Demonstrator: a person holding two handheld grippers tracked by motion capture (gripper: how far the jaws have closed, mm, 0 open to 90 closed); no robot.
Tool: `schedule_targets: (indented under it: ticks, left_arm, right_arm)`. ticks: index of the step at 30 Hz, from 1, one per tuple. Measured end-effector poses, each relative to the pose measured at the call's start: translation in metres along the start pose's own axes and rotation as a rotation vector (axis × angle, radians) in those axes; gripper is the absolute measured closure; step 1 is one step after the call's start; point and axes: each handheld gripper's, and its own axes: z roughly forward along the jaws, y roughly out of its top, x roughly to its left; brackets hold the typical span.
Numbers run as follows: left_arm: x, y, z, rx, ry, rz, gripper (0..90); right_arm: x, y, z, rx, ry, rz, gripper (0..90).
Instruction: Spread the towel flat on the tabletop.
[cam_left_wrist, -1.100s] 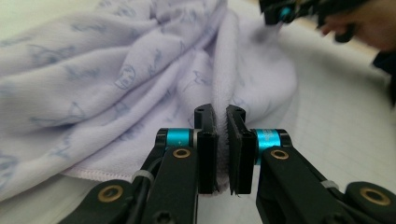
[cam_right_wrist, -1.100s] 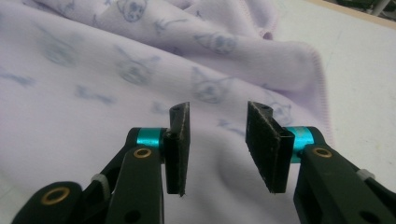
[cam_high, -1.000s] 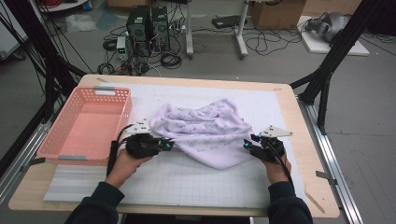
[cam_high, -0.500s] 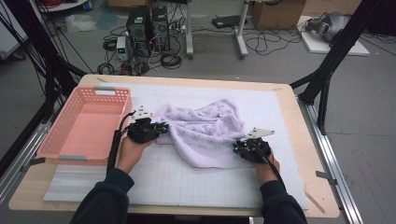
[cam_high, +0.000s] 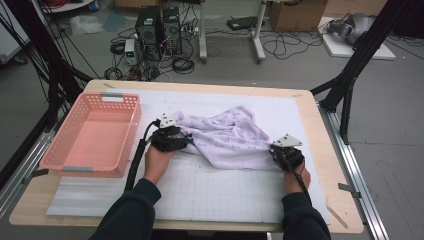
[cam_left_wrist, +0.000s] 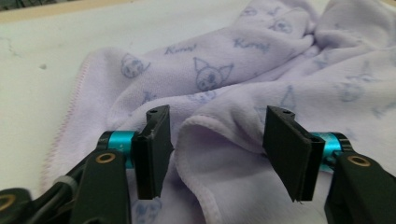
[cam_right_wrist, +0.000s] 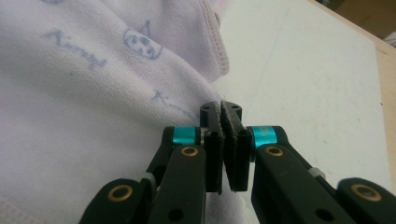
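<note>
A lilac towel (cam_high: 230, 140) printed with small cat faces lies crumpled on the white mat. My left gripper (cam_high: 186, 141) sits at its left edge. In the left gripper view the left gripper (cam_left_wrist: 219, 114) is open. Its jaws have just been opening, and a raised fold of the towel (cam_left_wrist: 224, 74) lies loose between them, with neither pad pressing on it. My right gripper (cam_high: 275, 151) is at the towel's near right corner. The right gripper view shows the right gripper (cam_right_wrist: 222, 109) shut, pinching the towel (cam_right_wrist: 70, 93) at its hemmed edge.
A pink plastic basket (cam_high: 82, 169) stands empty at the table's left, close to my left forearm. A white grid mat (cam_high: 215, 195) covers most of the wooden table (cam_high: 345, 205). Computers, cables and black frame legs are on the floor beyond.
My left hand moved away from me and slightly right along the towel's edge, and its jaws came apart off the cloth. The right hand shifted left, then back right, at the towel's corner.
</note>
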Motion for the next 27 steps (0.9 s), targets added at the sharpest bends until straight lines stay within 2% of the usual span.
schedule_targets:
  ticks: [2, 3, 4, 6, 8, 10, 13, 14, 17, 19, 23, 27]
  left_arm:
    - [-0.002, 0.001, -0.012, -0.023, -0.011, 0.028, 41.2]
    - [-0.004, -0.001, -0.019, -0.049, -0.018, 0.034, 42.7]
    - [-0.006, -0.003, -0.024, -0.055, -0.023, 0.049, 45.5]
    - [-0.011, -0.011, -0.028, -0.026, -0.032, 0.09, 49.7]
    - [-0.014, -0.019, -0.029, 0.001, -0.058, 0.114, 55.5]
    - [-0.017, -0.024, -0.025, 0.028, -0.076, 0.138, 61.5]
    - [-0.024, -0.026, -0.014, 0.051, -0.072, 0.165, 67.4]
    - [-0.026, -0.025, -0.01, 0.058, -0.063, 0.162, 68.9]
    - [-0.031, -0.02, 0.002, 0.071, -0.043, 0.154, 69.0]
    - [-0.037, -0.015, 0.008, 0.065, -0.044, 0.153, 67.7]
    - [-0.052, -0.004, 0.017, 0.036, -0.069, 0.182, 64.5]
    - [-0.065, 0.004, 0.031, 0.052, -0.052, 0.203, 59.4]
  right_arm:
    - [-0.001, 0.0, -0.002, -0.014, 0.018, 0.014, 80.7]
    - [-0.002, 0.0, -0.002, -0.024, 0.026, 0.016, 78.6]
    - [-0.002, -0.001, -0.003, -0.026, 0.02, 0.02, 77.4]
    - [-0.004, -0.001, -0.006, -0.039, 0.027, 0.035, 75.7]
    - [-0.005, -0.001, -0.009, -0.052, 0.029, 0.041, 75.0]
    - [-0.005, 0.0, -0.011, -0.059, 0.033, 0.046, 74.4]
    - [-0.004, 0.0, -0.011, -0.061, 0.044, 0.049, 73.6]
    - [-0.004, 0.0, -0.011, -0.065, 0.049, 0.043, 73.3]
    - [-0.004, 0.0, -0.011, -0.072, 0.053, 0.046, 72.6]
    - [-0.005, 0.0, -0.012, -0.074, 0.057, 0.056, 72.3]
    - [-0.006, 0.0, -0.012, -0.074, 0.06, 0.057, 71.6]
    - [-0.006, 0.0, -0.011, -0.072, 0.069, 0.052, 71.3]
